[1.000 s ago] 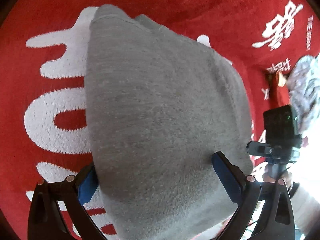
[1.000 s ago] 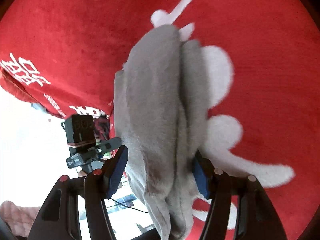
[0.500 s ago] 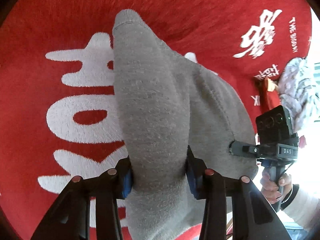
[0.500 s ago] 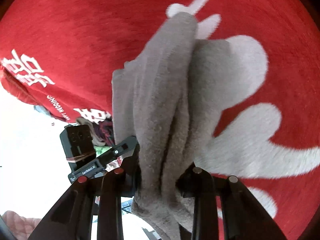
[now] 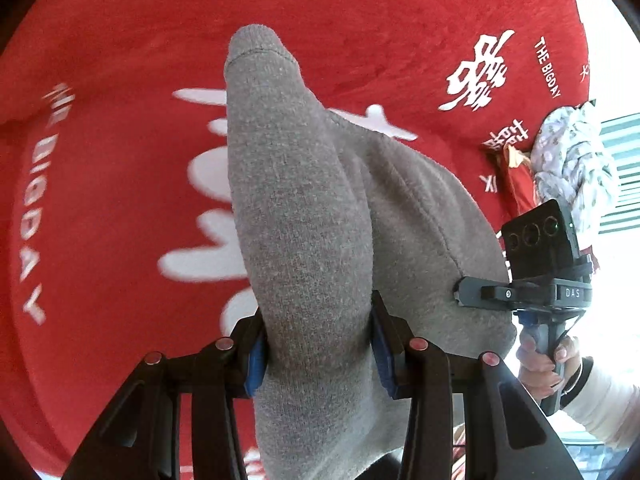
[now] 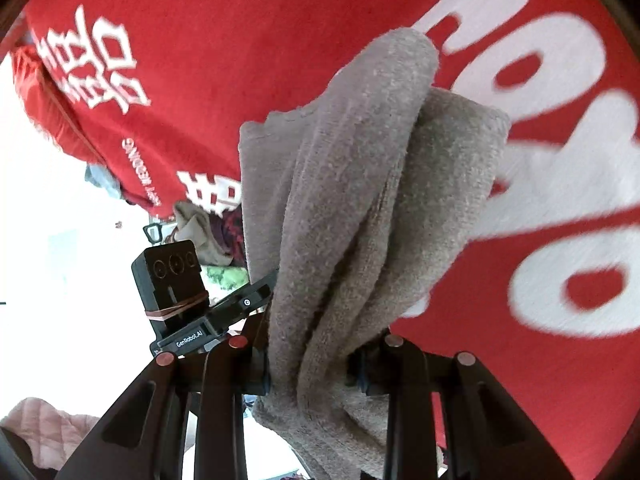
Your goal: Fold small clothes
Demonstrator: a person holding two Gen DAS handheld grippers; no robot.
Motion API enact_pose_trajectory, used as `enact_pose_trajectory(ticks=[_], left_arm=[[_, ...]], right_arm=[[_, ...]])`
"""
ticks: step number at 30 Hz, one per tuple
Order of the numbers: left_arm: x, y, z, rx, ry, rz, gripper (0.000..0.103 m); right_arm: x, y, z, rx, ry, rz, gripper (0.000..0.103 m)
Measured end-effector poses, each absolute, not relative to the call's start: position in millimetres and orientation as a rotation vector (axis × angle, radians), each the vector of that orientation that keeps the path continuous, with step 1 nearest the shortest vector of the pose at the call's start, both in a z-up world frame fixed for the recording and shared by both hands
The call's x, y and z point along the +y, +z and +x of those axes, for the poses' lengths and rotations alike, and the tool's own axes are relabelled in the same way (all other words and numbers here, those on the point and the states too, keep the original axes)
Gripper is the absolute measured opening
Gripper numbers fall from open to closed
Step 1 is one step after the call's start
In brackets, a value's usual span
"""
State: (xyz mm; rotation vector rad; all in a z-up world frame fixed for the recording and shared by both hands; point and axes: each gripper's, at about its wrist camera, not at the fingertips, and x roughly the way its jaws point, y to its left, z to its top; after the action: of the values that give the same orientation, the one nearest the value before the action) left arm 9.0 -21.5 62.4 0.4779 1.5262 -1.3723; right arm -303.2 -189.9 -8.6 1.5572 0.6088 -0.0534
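A small grey knit garment (image 5: 304,216) hangs bunched between both grippers above a red cloth with white lettering (image 5: 120,80). My left gripper (image 5: 318,356) is shut on one end of the garment, the fabric squeezed between its blue pads. My right gripper (image 6: 312,364) is shut on the other end (image 6: 360,208), which falls in folds away from the fingers. In the left wrist view the right gripper's camera block (image 5: 540,240) shows at the right, held by a hand. In the right wrist view the left gripper's body (image 6: 172,280) shows at the left.
The red cloth (image 6: 200,40) covers the whole surface. A patterned white garment (image 5: 572,160) lies at its right edge. A pile of mixed clothes (image 6: 212,236) sits past the cloth's edge, and pink quilted fabric (image 6: 40,424) shows at the lower left.
Both grippers closed on the grey garment and lifted it off the red cloth. The fabric went from spread flat to bunched and hanging between them.
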Motion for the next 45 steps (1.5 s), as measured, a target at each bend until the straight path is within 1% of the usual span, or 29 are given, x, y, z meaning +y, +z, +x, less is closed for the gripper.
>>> enact_pose_trajectory(ticks=[5, 7, 9, 10, 11, 12, 13, 16, 19, 20, 21, 22, 24, 25, 26, 28, 30, 32, 34, 36, 41, 45], left_arm=[[17.3, 52.8, 38.4, 1.527, -1.320, 0.509, 0.045], [24.1, 41.5, 41.5, 1.493, -1.270, 0.559, 0.046], [32.8, 23.2, 46.7, 1.453, -1.150, 0.653, 0.046], [36.9, 18.2, 50.0, 1.432, -1.099, 0.681, 0.046], [41.3, 15.7, 54.0, 1.422, -1.068, 0.678, 0.051], [49.1, 16.5, 61.8, 1.433, -1.047, 0.624, 0.054], [52.5, 18.6, 64.8, 1.430, -1.029, 0.602, 0.054], [63.3, 29.4, 77.5, 1.364, -0.958, 0.595, 0.054], [69.5, 35.1, 88.5, 1.361, -0.961, 0.552, 0.054], [68.4, 35.9, 89.8, 1.363, -0.976, 0.542, 0.051], [65.9, 36.0, 88.9, 1.362, -0.991, 0.539, 0.036], [62.9, 35.3, 88.2, 1.363, -1.009, 0.547, 0.032], [54.5, 35.1, 83.7, 1.356, -1.037, 0.550, 0.031], [49.5, 35.6, 78.7, 1.349, -1.055, 0.554, 0.031], [44.9, 35.9, 72.9, 1.336, -1.072, 0.565, 0.031], [41.8, 32.8, 62.9, 1.307, -1.088, 0.604, 0.031], [39.7, 18.5, 53.5, 1.302, -1.073, 0.664, 0.031], [41.0, 8.5, 50.2, 1.318, -1.064, 0.662, 0.031], [42.1, 9.3, 49.9, 1.320, -1.058, 0.645, 0.031], [42.1, 11.3, 49.6, 1.319, -1.050, 0.648, 0.031], [46.3, 13.0, 48.8, 1.316, -1.048, 0.660, 0.031], [50.3, 13.4, 48.7, 1.319, -1.032, 0.660, 0.031]], right_arm=[[-170.9, -18.2, -280.1, 0.629, -0.032, 1.561, 0.032], [-161.5, -23.9, -267.9, 0.670, -0.057, 1.536, 0.032], [-157.0, -29.3, -257.4, 0.758, -0.148, 1.486, 0.033], [-156.5, -33.0, -253.4, 0.844, -0.234, 1.438, 0.036], [-156.7, -34.9, -250.8, 0.929, -0.319, 1.390, 0.039], [-156.9, -35.1, -249.0, 0.980, -0.376, 1.360, 0.042], [-157.6, -33.4, -254.2, 1.007, -0.438, 1.339, 0.047], [-161.2, -15.9, -273.3, 0.988, -0.575, 1.296, 0.047], [-163.4, -1.5, -292.6, 0.904, -0.616, 1.319, 0.047], [-164.4, -1.7, -295.1, 0.874, -0.593, 1.350, 0.047], [-165.0, -3.6, -294.6, 0.856, -0.576, 1.374, 0.047], [-167.0, -3.1, -287.5, 0.843, -0.567, 1.393, 0.046], [-168.1, -10.6, -280.8, 0.813, -0.529, 1.421, 0.032], [-168.7, -13.7, -274.7, 0.832, -0.527, 1.414, 0.016], [-167.0, -13.2, -269.2, 0.853, -0.526, 1.389, 0.008], [-160.3, -0.5, -254.5, 0.906, -0.540, 1.267, 0.008], [-152.2, 9.5, -244.9, 1.001, -0.582, 1.102, 0.007], [-147.1, 2.8, -242.9, 1.077, -0.604, 1.026, 0.007], [-146.0, -11.5, -241.0, 1.117, -0.617, 1.001, 0.007], [-144.6, -16.8, -241.4, 1.114, -0.633, 0.986, 0.007], [-138.2, -11.4, -247.9, 1.104, -0.685, 0.996, 0.008], [-132.3, -5.9, -257.1, 1.148, -0.735, 0.984, 0.008]])
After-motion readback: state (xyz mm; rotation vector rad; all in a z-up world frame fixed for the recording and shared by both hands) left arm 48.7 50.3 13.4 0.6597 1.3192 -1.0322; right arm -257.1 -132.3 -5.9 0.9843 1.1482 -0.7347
